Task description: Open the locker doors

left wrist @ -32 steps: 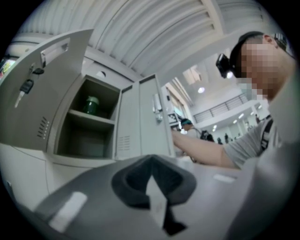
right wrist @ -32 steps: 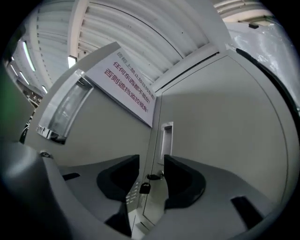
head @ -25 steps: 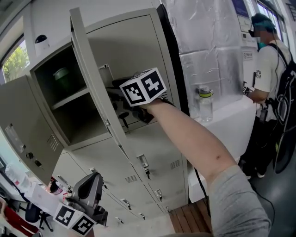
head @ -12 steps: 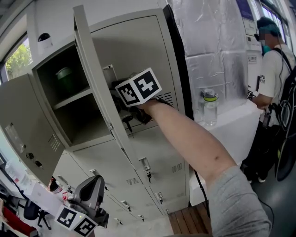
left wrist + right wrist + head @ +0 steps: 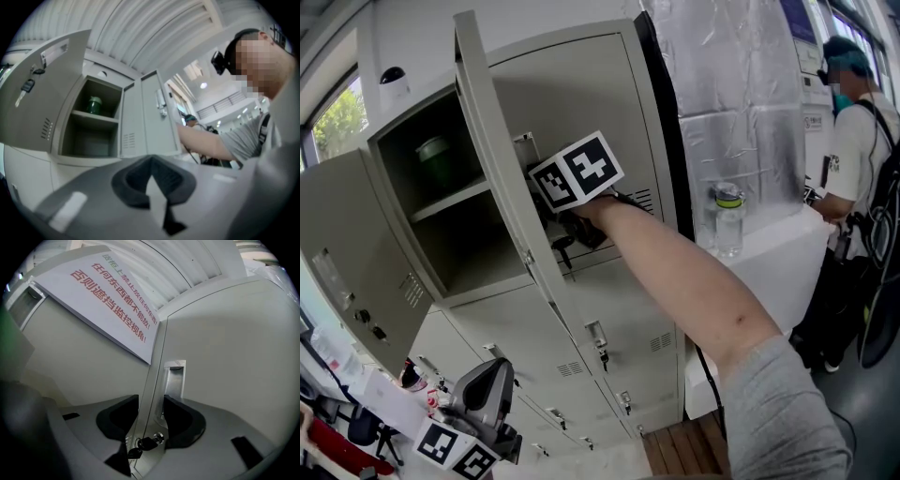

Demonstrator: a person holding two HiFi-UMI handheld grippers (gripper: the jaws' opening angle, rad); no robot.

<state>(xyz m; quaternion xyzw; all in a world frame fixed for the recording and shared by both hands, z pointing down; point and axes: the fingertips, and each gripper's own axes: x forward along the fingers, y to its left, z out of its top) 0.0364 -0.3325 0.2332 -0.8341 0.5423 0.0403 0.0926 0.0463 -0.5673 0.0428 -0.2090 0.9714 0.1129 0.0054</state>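
Note:
The grey lockers fill the head view. The far left upper door [image 5: 347,267] hangs wide open and shows a shelf with a green container [image 5: 439,155]. Beside it a second upper door [image 5: 572,94] stands partly open, its free edge [image 5: 502,178] towards me. My right gripper [image 5: 567,220] is shut on that edge, one jaw on each face. In the right gripper view the recessed handle [image 5: 174,378] and a key in the lock [image 5: 149,443] sit between the jaws of the right gripper [image 5: 151,420]. My left gripper [image 5: 492,375] hangs low at the left, shut and empty [image 5: 157,187].
Lower locker doors [image 5: 598,342] are closed, with keys in their locks. A paper notice with red print [image 5: 112,301] lies on top of the lockers. To the right stand a plastic-wrapped unit [image 5: 722,94], a white counter [image 5: 769,258] with a bottle [image 5: 729,220], and a person [image 5: 853,141].
The second door has swung a little further out, and my right gripper has moved left with it. The left gripper has stayed low at the left.

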